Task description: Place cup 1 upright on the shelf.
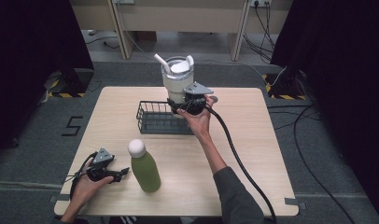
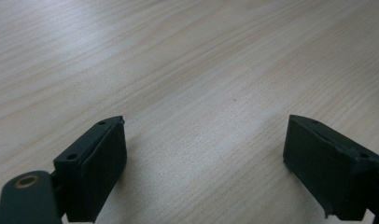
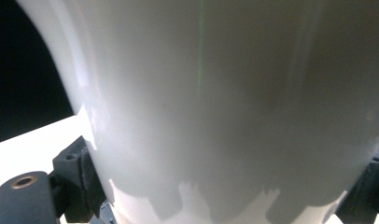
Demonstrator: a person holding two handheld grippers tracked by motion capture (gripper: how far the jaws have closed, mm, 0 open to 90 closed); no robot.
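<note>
We have the right tool [image 1: 187, 103] closed around the lower body of the white tumbler [image 1: 177, 79], its jaws pressing either flank, as the right gripper view shows with the pale wall [image 3: 215, 102] right up against the camera. The tumbler stands upright at about twelve o'clock on the bench [image 1: 253, 154], at or just over the right end of the black wire basket [image 1: 157, 117]; we cannot tell whether its base rests in the basket or hangs a little above it. Our grip sits low on a tall, top-heavy cup with a lid and a straw [image 1: 161, 62], so we judge the main risk is tipping: if we swing or tilt the hand quickly, the upper part could lean out of the jaws and rotate between them. The wall looks smooth and glossy, so a light squeeze might let it slide downward. If the base catches the basket's wire rim on the way in or out, the basket could drag or the cup could be levered loose, and any liquid inside might slosh out around the straw. Our left tool [image 1: 114, 173] rests at about seven o'clock with its jaws wide apart over bare wood [image 2: 197, 84], holding nothing. The green bottle [image 1: 144, 167] stands just beside it, toward six o'clock, and a careless sweep of that hand could knock it over.
</note>
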